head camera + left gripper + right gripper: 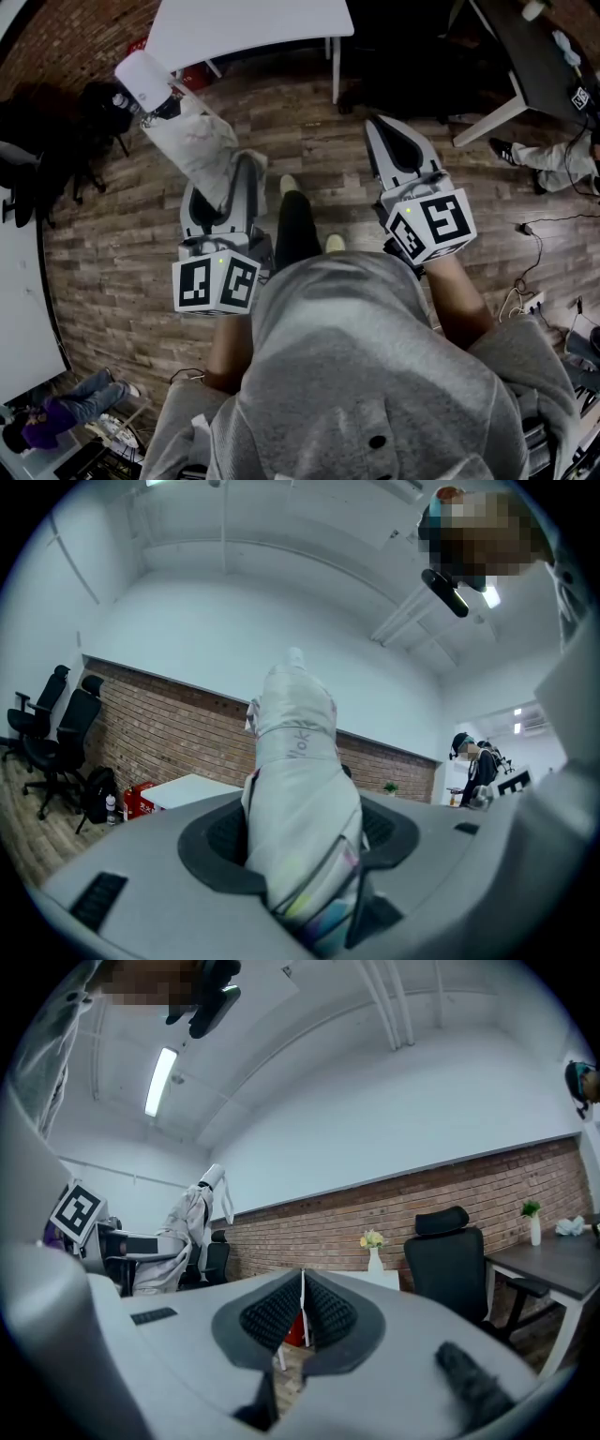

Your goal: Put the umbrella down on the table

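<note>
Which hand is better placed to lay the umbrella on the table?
Left. The left tool grips the folded umbrella, with the white table ahead on its side; the right tool is shut, empty.

A floor of brown wooden planks [112, 281] runs under a white rectangular desk [253, 23] on white legs and a dark desk with white legs [530, 61]. The walls are red brick [159, 728] low down and plain white [187, 649] above. Two black wheeled office chairs [52, 738] stand by the brick. Another black office chair [450, 1260] stands beside the dark desk's edge. A long ceiling strip light [161, 1080] glows.
</note>
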`<move>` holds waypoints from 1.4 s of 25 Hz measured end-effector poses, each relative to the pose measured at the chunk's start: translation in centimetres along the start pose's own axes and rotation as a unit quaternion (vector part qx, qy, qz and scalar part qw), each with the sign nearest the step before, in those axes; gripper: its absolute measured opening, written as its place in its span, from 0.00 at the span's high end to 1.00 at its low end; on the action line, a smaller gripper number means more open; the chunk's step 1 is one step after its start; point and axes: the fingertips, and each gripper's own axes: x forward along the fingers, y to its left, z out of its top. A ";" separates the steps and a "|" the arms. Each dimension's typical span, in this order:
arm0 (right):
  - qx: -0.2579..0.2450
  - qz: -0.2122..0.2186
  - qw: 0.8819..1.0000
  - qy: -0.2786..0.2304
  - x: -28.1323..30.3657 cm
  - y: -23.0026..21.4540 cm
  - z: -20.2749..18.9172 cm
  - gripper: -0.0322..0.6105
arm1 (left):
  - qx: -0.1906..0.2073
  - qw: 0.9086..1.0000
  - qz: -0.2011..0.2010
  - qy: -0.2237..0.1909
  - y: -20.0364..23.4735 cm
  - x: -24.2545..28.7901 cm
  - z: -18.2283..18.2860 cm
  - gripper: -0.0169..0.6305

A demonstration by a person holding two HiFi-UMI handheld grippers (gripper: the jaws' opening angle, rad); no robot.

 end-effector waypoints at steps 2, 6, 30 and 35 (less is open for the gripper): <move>-0.003 0.001 1.000 0.003 0.5 0.0 0.0 0.91 | -0.002 1.000 0.001 0.000 0.4 0.4 0.0 0.57; -0.008 0.002 1.000 0.005 2.1 -0.4 -0.2 0.91 | -0.003 1.000 0.001 0.000 1.3 1.8 0.1 0.57; 0.000 0.013 0.999 0.040 13.6 -3.7 -1.9 0.91 | -0.005 0.999 0.009 0.034 7.4 12.5 -0.6 0.57; 0.001 0.015 0.999 0.047 16.2 -4.8 -2.2 0.91 | -0.008 0.999 0.010 0.042 8.6 15.1 -0.9 0.57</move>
